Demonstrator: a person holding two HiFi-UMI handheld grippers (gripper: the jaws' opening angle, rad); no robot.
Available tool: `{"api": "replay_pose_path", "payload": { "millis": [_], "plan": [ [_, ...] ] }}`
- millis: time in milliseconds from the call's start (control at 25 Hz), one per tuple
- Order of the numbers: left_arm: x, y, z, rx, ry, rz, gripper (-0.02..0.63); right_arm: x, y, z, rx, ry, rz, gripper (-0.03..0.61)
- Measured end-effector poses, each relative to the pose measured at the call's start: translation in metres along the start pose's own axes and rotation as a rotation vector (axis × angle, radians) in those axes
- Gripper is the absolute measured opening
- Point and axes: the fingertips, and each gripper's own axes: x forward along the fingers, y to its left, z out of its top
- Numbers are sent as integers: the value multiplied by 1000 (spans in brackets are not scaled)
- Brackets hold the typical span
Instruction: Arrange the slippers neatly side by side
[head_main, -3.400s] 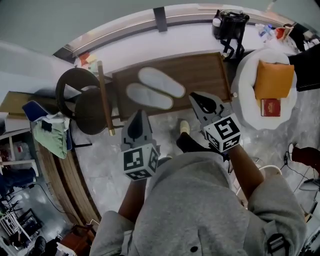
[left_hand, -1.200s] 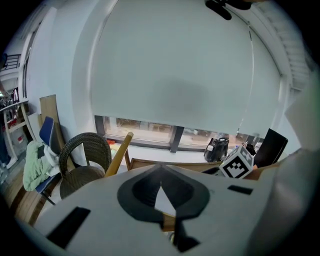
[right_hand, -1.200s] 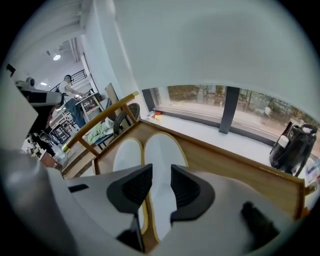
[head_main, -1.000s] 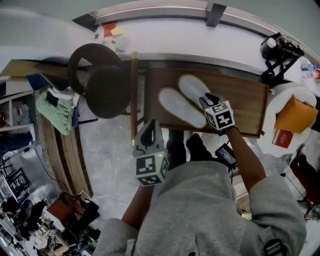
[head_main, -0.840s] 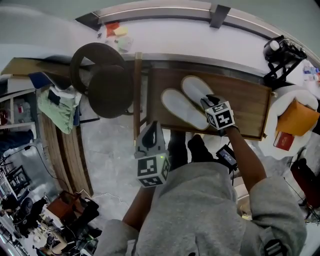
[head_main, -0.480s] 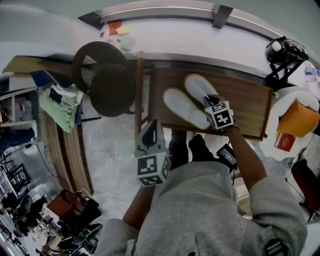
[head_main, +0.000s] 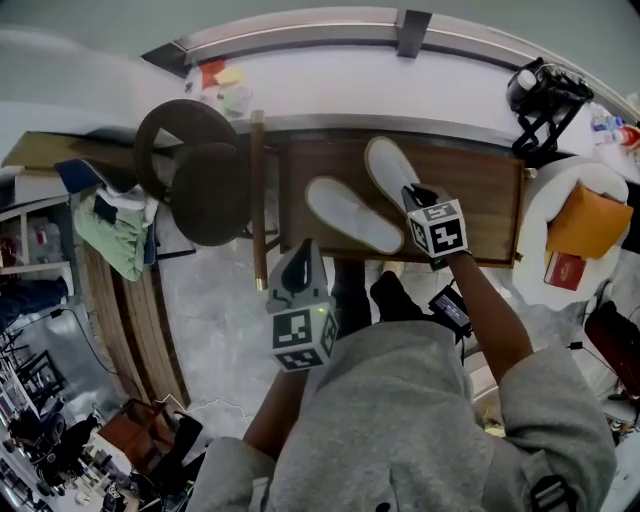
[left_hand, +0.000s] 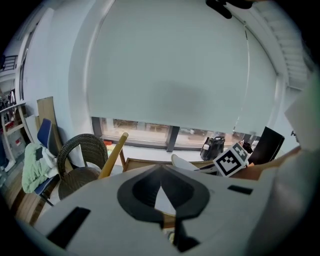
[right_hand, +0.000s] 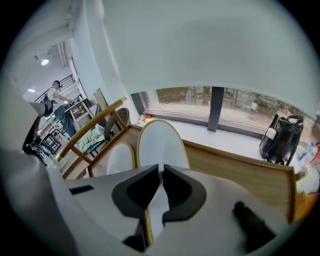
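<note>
slipper (head_main: 386, 168) on the right lies pinched at its near edge by the right claw (head_main: 414, 192).

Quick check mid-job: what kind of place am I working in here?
Probably a lounge or office corner by a window: a low wooden table holding two white slippers, a wicker chair beside it, and a long window ledge behind.

In the head view the right tongs (head_main: 414, 192) hide the heel of the farther slipper (head_main: 386, 166)
</note>
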Motion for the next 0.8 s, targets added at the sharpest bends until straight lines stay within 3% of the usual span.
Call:
{"api": "replay_pose_path", "payload": {
  "millis": [280,800],
  "plan": [
    [-10,-32,-5,26,-18,-35,15,-31,-19,-16,81,-36,-45,40],
    [-28,-70,-19,60,-36,-57,15,-80,-70,-60,463,-62,-207,40]
  ]
}}
